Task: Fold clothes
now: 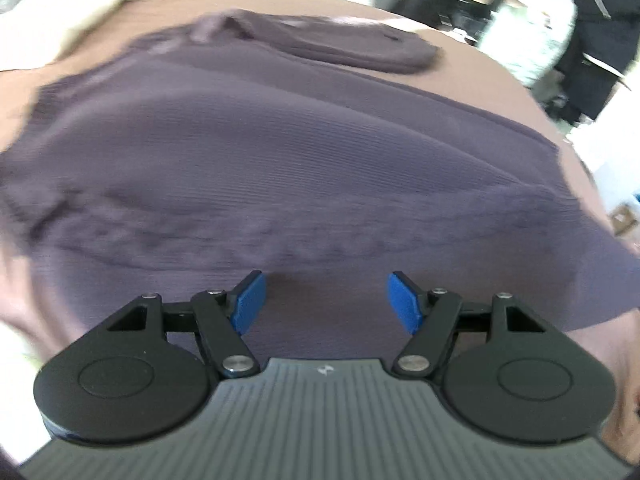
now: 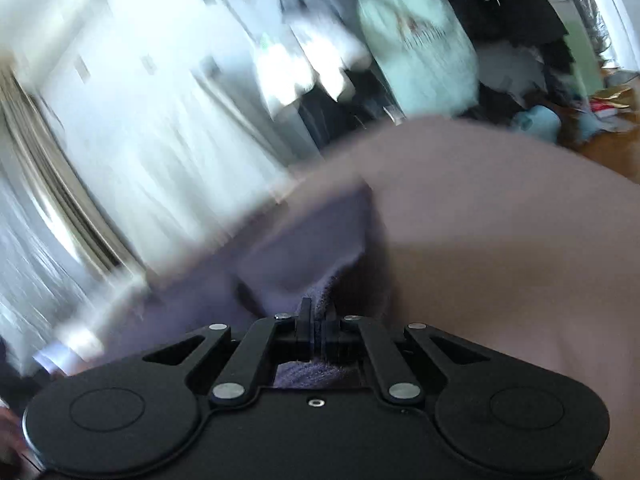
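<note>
1. Purple ribbed sweater [image 1: 248,152] spread over a brownish-pink bed cover [image 1: 472,56], filling most of the left wrist view
2. One sleeve [image 1: 352,46] folded across the top of the garment, lying at the far side, near the bed's far edge
3. A raised crease running diagonally over the body of the knit, with a rumpled band of fabric lower down, just ahead of the claw
4. Left gripper [image 1: 324,300] above the near part of the sweater, angled downward, blue pads [image 1: 250,300] spread well apart, nothing between them, no contact with the cloth to be made out
5. Right gripper [image 2: 318,320] pressed together, pinching a bunched fold of the same purple sweater [image 2: 304,248]; fabric gathered up into the closed fingers and showing again behind them, close to the body of the tool
6. Bed cover [image 2: 500,240] bare to the right of the pinched cloth in the right wrist view
7. Cream blanket [image 1: 80,12] at the far left corner of the bed
8. Beyond the bed, heavily blurred: pale hanging clothes [image 2: 416,44], dark garments, a white door or wall; details too smeared to tell
</note>
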Motion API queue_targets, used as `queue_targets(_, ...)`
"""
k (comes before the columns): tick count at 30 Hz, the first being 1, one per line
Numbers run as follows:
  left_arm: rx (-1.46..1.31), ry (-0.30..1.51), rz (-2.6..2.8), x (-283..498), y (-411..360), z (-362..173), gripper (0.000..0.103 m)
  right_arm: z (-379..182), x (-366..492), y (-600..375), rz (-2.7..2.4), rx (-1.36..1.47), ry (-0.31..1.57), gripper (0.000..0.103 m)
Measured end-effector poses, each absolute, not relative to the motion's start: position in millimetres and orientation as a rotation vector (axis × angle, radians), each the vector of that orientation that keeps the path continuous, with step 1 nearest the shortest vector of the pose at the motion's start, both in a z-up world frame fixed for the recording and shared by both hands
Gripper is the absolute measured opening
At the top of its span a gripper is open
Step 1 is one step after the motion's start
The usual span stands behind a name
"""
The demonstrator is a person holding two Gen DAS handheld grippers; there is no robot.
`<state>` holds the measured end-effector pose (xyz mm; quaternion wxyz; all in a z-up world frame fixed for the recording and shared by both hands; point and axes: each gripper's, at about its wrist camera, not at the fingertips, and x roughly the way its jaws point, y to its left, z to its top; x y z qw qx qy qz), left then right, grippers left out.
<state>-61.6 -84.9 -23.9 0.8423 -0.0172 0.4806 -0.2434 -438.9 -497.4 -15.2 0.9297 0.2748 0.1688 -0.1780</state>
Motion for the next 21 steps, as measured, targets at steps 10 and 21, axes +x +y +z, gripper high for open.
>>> queue_targets(10,-0.188,1.063,-0.188,-29,34,-17,0.067,-37,-403,-459,-0.556,0.23,0.618,0.004)
queue_targets(21,-0.492,1.114,-0.186,1,90,-53,0.07,-30,-393,-470,-0.611,0.339,0.643,0.011)
